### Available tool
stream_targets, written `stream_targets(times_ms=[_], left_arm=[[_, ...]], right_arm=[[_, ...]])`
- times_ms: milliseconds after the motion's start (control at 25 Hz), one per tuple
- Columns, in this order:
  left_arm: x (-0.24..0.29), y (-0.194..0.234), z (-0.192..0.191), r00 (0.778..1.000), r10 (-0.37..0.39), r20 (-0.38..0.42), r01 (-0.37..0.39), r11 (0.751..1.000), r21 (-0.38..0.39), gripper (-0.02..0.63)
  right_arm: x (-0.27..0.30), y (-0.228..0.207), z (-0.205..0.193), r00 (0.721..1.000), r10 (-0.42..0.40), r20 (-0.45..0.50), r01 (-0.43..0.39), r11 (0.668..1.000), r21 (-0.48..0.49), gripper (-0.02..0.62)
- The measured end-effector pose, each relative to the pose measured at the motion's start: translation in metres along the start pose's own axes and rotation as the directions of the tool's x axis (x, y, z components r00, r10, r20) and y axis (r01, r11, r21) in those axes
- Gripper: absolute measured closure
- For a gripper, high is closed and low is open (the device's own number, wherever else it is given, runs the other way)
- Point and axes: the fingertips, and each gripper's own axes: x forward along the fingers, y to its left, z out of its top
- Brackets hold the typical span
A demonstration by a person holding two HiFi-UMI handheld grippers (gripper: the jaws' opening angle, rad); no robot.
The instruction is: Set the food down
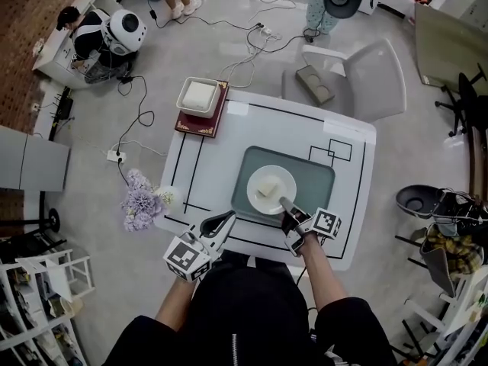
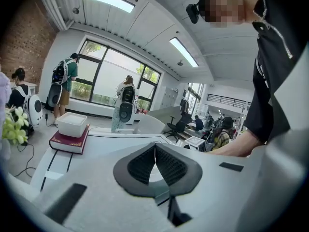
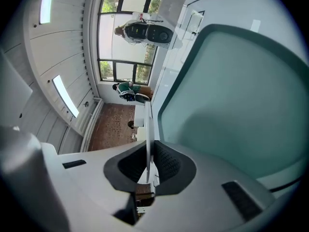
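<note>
A white plate (image 1: 271, 190) with a pale block of food (image 1: 266, 191) on it sits over the dark green tray (image 1: 320, 175) in the middle of the white table (image 1: 210, 174). My right gripper (image 1: 288, 208) is shut on the plate's near rim. In the right gripper view the thin rim (image 3: 149, 129) runs edge-on between the pads of the right gripper (image 3: 148, 158), with the tray (image 3: 241, 95) beside it. Whether the plate rests on the tray I cannot tell. My left gripper (image 1: 223, 221) hangs at the table's near edge, left of the tray. The left gripper (image 2: 155, 151) is shut and empty.
A white box (image 1: 200, 96) lies on a dark red book (image 1: 206, 124) at the table's far left corner; the box (image 2: 71, 123) also shows in the left gripper view. Purple flowers (image 1: 141, 199) stand off the left edge. A grey chair (image 1: 374, 71) is behind the table.
</note>
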Motion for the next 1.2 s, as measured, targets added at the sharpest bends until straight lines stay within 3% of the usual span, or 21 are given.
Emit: stream_targets(times_ms=[800,1200], left_arm=[[-0.027,-0.002,-0.015,0.996,0.09,0.017,-0.089,0.995,-0.054,0.598],[-0.021,-0.006,-0.017,0.998,0.059,0.012,-0.058,0.997,-0.049,0.598]], right_arm=[[0.041,-0.049,-0.001,0.976,-0.201,-0.087,0.199,0.979,-0.032,0.569],[0.03,-0.058,0.006,0.968,-0.244,-0.062,0.243,0.97,-0.029,0.569]])
